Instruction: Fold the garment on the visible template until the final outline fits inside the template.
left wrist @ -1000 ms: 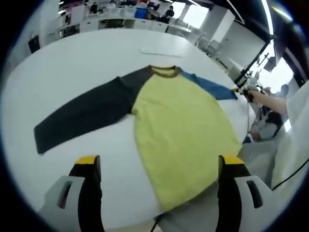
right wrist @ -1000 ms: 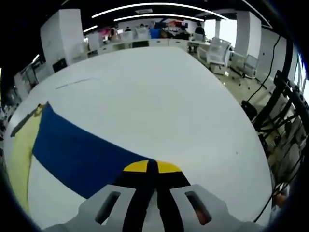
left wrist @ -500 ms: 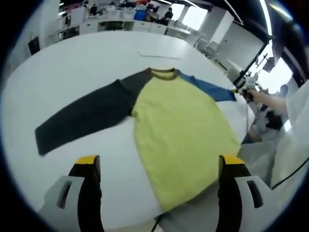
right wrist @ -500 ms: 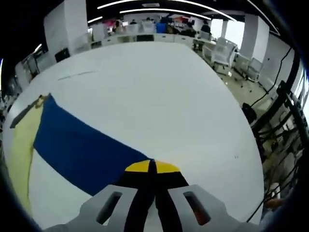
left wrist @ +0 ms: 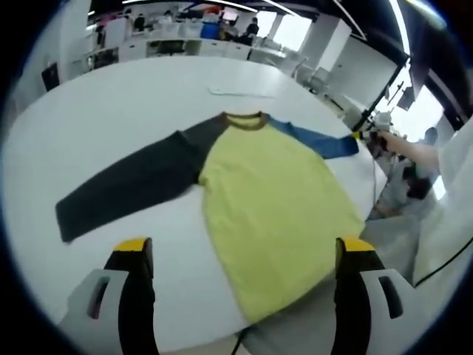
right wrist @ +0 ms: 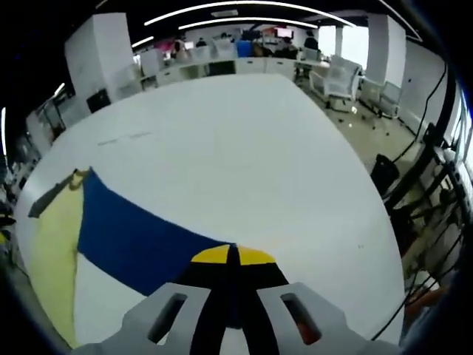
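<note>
A broad white table [left wrist: 111, 111] carries everything, its pale top running back toward a far row of desks and chairs in an open office. Spread flat across it lies the garment [left wrist: 270, 200], a long-sleeved shirt with a yellow body, a dark collar band, one dark grey sleeve and one blue sleeve. In the left gripper view the yellow body reaches toward the near table edge, and its lower hem hangs slightly past that edge between the two jaws.

The dark grey sleeve [left wrist: 129, 185] stretches out straight to the view's left, lying flat on the white surface, its cuff well apart from the body. The blue sleeve [right wrist: 137, 240] runs the other way — in the right gripper view it comes in as a wide blue band from the yellow shoulder down to the jaws at the bottom of the frame.

Beyond the collar a thin, pale flat sheet [left wrist: 240, 92] rests on the table, near the shirt but not touching it; what it is cannot be told.

The left gripper [left wrist: 244, 255] hangs above the near edge with its yellow-tipped jaws spread wide, nothing between them. The right gripper [right wrist: 232, 255] has its jaws pressed together on the cuff end of the blue sleeve — the blue cloth disappears right under the yellow tips.
</note>
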